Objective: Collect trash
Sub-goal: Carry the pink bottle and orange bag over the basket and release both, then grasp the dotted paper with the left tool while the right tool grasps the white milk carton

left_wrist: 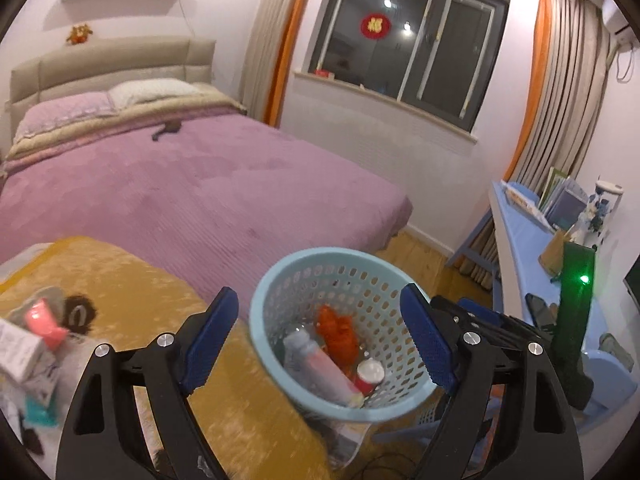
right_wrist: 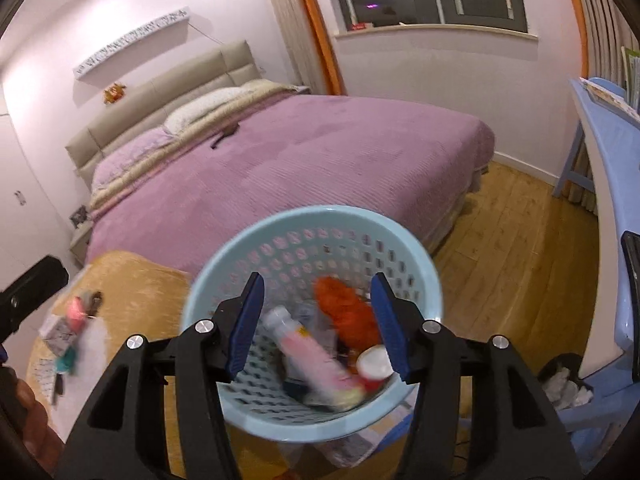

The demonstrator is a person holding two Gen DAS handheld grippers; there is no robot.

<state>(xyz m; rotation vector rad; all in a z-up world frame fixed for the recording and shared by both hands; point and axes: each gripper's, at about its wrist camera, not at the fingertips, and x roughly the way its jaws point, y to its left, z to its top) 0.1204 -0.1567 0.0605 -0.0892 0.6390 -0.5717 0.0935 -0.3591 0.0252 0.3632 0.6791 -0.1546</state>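
Right wrist: floor bin (right_wrist: 568,380) only here; both grippers' fingers apart, nothing held.

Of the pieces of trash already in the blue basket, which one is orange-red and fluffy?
The fluffy orange-red clump at the back of the light blue perforated basket. The pink-labelled bottle lies in front of it, smooth and pale; the red cup has a white top.

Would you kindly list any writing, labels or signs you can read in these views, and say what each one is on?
No text reads clearly enough to quote.
Red round sign on the window: one gold character, too blurred.
Pink bottle in the blue basket: label blurred.
White box on the yellow blanket: print too small.
Books on the desk: unreadable.
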